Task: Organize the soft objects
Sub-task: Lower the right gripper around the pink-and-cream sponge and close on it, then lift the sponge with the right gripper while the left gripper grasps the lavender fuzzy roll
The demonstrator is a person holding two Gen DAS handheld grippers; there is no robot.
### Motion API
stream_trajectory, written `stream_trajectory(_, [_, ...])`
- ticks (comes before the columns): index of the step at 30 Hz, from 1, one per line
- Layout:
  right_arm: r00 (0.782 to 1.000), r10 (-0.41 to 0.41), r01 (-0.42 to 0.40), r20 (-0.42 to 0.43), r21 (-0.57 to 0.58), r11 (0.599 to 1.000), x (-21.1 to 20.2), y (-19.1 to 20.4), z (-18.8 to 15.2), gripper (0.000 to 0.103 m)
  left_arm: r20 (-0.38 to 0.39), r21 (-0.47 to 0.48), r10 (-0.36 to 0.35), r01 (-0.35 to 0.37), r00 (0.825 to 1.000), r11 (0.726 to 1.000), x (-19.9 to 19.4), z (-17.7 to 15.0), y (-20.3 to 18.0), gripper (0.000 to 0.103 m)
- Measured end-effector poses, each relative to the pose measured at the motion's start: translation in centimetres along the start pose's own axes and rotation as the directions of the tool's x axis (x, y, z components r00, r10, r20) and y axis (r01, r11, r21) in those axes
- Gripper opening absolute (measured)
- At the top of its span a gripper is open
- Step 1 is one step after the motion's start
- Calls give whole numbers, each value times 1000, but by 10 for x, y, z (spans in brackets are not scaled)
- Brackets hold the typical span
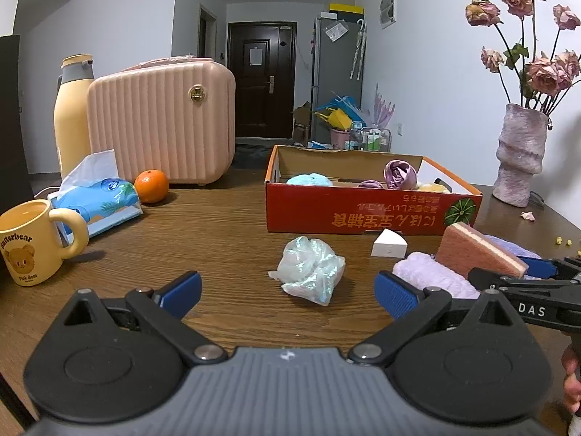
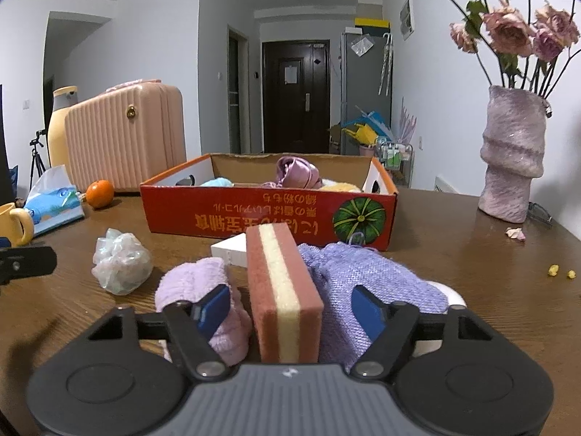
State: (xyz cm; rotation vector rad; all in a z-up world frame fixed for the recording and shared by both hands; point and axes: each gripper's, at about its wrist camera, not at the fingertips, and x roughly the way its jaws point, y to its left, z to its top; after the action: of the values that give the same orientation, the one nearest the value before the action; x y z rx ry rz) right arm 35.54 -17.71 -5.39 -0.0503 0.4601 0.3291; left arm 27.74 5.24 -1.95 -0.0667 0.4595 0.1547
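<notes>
Pink sponge [image 2: 283, 294]: one, between the right claw's [image 2: 292, 312] open fingers.

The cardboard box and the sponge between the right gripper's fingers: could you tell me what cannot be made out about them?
- Cardboard box: right wrist view, its front wall hides the floor and most of the contents.
- Sponge: the right gripper body cuts off its near end; pad contact unclear.
- White block: mostly behind the sponge.

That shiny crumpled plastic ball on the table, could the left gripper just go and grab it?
Probably yes. The left gripper is open, and the plastic ball sits on bare table straight ahead, with nothing between the fingers and it.
</notes>
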Motion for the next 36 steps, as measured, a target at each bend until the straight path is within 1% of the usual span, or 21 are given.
stream_trajectory(5, [1000,6,-6,-15,-14,1000,9,2,1,58,-10,0,5,-5,1000,1000,5,1,4,103])
stream_trajectory(6, [1000,7,-7,-20,-18,1000,11,3,1,54,-11,0,6,-6,1000,1000,6,1,5,103])
stream_trajectory(7, [1000,10,-10,-26,-22,1000,14,4,1,47,-12,0,6,-6,1000,1000,6,1,5,103])
stream_trajectory(8, [999,15,-16,-34,-26,1000,16,5,2,42,-14,-2,7,-7,1000,1000,7,1,6,103])
stream_trajectory(9, [999,23,-24,-46,-28,999,18,5,2,34,-17,-5,7,-7,1000,1000,8,1,8,103])
stream_trajectory(10, [998,33,-35,-54,-27,999,20,6,2,31,-19,-8,7,-7,1000,1000,9,1,9,103])
stream_trajectory(13, [998,47,-48,-44,-29,998,19,7,2,30,-20,-10,3,-3,1000,1000,9,1,10,103])
stream_trajectory(18, [999,44,-44,4,-20,999,10,6,2,30,-19,-5,2,-2,1000,1000,8,0,9,103])
stream_trajectory(24, [992,11,-8,125,-20,1000,-15,1,6,30,-17,-13,0,0,1000,1000,7,0,9,103])
stream_trajectory(29, [986,3,-1,164,-12,1000,-28,-5,10,30,-19,-15,2,-3,1000,1000,8,-1,10,103])
stream_trajectory(36, [985,13,-12,173,-6,1000,-32,-7,13,30,1,-15,10,-10,1000,1000,5,-1,7,103])
